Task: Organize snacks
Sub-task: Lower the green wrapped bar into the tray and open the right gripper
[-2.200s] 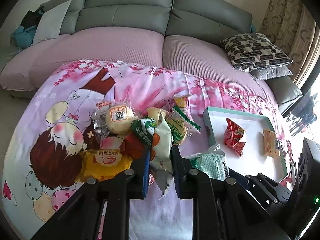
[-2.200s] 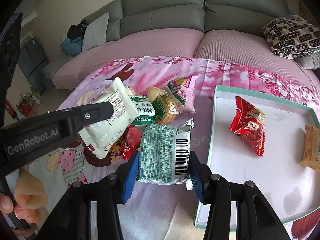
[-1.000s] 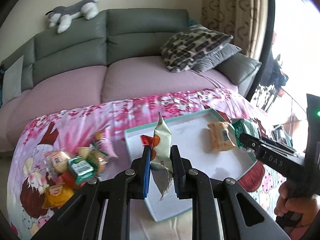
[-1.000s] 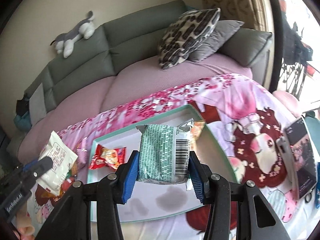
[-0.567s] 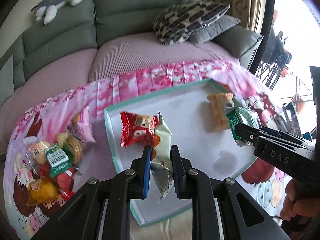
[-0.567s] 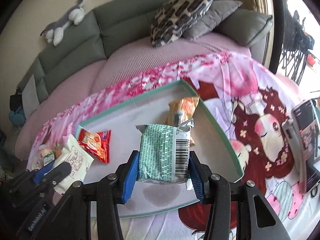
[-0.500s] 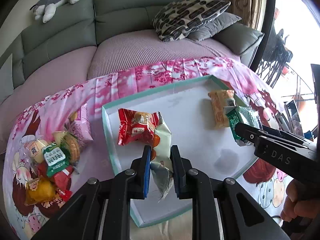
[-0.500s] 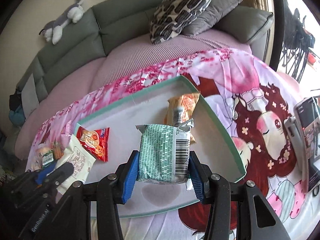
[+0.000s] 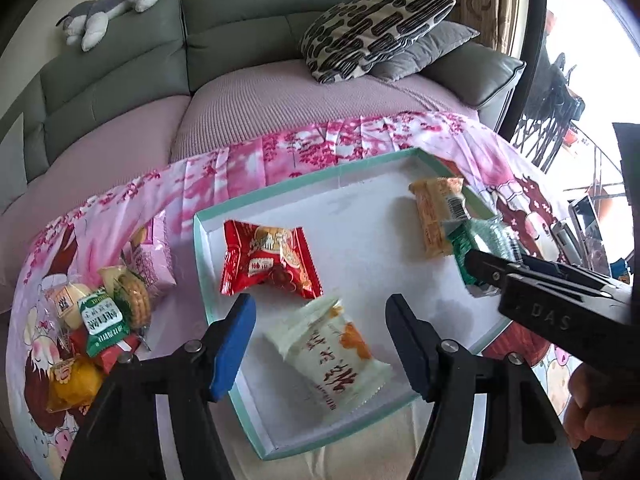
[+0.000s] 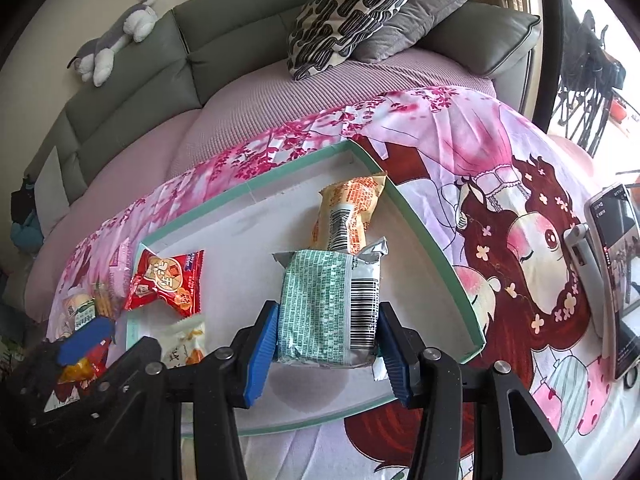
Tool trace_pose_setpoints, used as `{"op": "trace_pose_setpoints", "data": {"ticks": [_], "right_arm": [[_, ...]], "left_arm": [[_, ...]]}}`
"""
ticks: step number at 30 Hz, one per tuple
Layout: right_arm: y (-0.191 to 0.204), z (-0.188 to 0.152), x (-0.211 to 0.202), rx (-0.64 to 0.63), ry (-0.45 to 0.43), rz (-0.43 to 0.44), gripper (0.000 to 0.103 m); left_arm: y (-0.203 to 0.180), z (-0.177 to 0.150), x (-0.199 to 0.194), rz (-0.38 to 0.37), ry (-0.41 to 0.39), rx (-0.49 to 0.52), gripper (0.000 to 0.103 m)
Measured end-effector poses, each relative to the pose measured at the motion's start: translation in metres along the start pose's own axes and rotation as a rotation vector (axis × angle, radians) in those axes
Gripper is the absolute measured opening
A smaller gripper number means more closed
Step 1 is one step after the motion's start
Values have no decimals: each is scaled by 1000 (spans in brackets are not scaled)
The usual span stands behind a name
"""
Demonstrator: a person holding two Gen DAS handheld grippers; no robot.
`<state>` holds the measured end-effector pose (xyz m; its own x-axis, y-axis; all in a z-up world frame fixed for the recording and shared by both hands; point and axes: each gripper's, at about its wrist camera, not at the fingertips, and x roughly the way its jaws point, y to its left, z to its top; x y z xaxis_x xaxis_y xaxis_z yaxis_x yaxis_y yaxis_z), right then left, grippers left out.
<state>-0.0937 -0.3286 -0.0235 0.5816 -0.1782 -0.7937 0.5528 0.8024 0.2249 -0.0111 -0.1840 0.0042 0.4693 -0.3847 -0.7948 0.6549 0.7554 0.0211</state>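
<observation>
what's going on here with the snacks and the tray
A person is moving wrapped snacks from a pile on the pink blanket into a white tray. The left tongs have just been opening, and the white packet lies loose in the tray between them. The right tongs grip a green packet over the tray, beside an orange packet. A red packet is already inside.

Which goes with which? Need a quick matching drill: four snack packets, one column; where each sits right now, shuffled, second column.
Things:
1. green packet
2. white packet
3. red packet
4. orange packet

Places:
A. in the tray, near its left wall
B. clamped in the right gripper
C. in the tray, by its far right wall
D. lying in the tray between the open left gripper pads

Pairs: 1-B, 2-D, 3-A, 4-C
</observation>
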Motion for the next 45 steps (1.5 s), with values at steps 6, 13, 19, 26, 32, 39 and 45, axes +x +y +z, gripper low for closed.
{"op": "trace_pose_setpoints", "data": {"ticks": [6, 13, 19, 26, 32, 39, 45], "right_arm": [[1, 1, -3, -6, -10, 2, 57], [5, 0, -1, -23, -5, 2, 77], [7, 0, 1, -35, -7, -1, 103], [14, -1, 3, -66, -17, 8, 103], [15, -1, 4, -65, -17, 5, 103], [18, -1, 2, -82, -23, 2, 103], [28, 2, -7, -83, -66, 35, 103]], "left_arm": [[7, 1, -5, 22, -10, -21, 68], [26, -1, 1, 65, 10, -103, 78], [50, -6, 9, 118, 42, -201, 94], [75, -10, 8, 157, 33, -304, 98], [88, -12, 4, 179, 19, -347, 99], [95, -12, -2, 185, -5, -376, 99], [109, -13, -8, 167, -31, -418, 99]]}}
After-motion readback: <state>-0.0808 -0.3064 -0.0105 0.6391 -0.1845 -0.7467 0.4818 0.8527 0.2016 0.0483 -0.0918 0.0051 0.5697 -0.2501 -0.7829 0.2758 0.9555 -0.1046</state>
